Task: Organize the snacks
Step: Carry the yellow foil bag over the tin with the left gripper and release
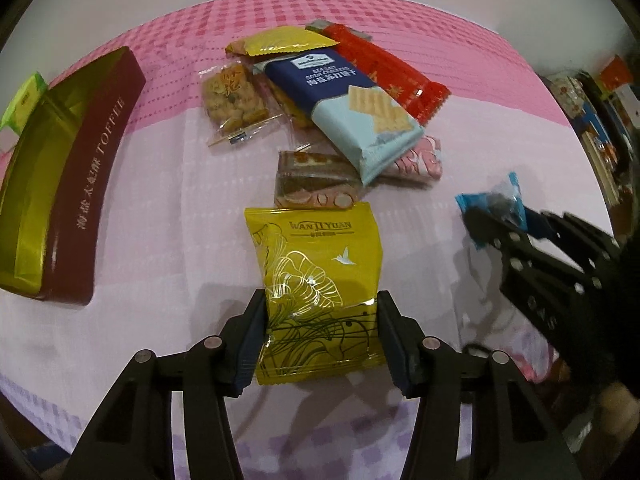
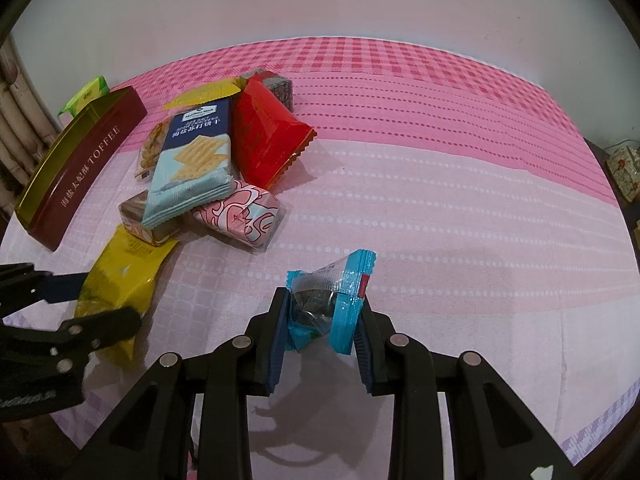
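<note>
Clamped between the pads of the left gripper is a yellow packet printed with a gold flower and a small bird, its lower end pinched from both sides and its upper end stretching toward the pile of snacks. Off to the right, the right gripper is closed on a small blue-edged packet with something dark inside (the clear window shows little more than that), held above the pale pink cloth. Beyond the yellow packet lies the heap: a brown cake slice in clear wrap, a blue-and-white cracker pack lying across a red packet and a pink patterned bar, a clear bag of golden biscuits, and a gold-foil sachet at the far end. A long maroon toffee tin sits to the left, well apart from the pile, with a green packet behind it.
</note>
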### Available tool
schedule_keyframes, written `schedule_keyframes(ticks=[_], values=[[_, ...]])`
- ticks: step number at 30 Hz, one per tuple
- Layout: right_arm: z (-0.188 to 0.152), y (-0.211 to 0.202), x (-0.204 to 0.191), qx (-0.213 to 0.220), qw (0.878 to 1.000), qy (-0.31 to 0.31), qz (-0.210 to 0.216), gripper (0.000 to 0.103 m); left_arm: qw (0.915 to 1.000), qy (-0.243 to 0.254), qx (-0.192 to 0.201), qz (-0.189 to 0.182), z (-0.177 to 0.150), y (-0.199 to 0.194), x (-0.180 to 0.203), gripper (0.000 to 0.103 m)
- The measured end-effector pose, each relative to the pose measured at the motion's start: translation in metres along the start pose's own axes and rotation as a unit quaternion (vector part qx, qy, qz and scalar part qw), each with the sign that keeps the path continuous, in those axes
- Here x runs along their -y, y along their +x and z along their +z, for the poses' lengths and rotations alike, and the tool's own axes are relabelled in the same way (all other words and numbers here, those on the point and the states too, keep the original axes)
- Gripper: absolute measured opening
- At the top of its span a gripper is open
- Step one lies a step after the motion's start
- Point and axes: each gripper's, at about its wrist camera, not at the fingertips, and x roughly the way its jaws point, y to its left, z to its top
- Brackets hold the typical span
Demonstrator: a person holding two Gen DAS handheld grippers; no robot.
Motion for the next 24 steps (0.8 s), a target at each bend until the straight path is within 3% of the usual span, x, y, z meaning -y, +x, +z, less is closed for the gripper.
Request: schedule_keyframes(ticks=[9, 24], values=[[0.0, 0.0, -0.001, 0.0, 1.0, -0.002, -0.003, 0.028, 0.9994, 0.025, 0.022, 0.006, -0.021, -0.036, -0.014, 0.054], [-0.001, 0.001, -0.005, 0.003, 1.0, -0.004, -0.014, 0.028, 0.9922, -0.018, 0.105, 0.064, -0.006, -0.086, -0.085, 0.054]])
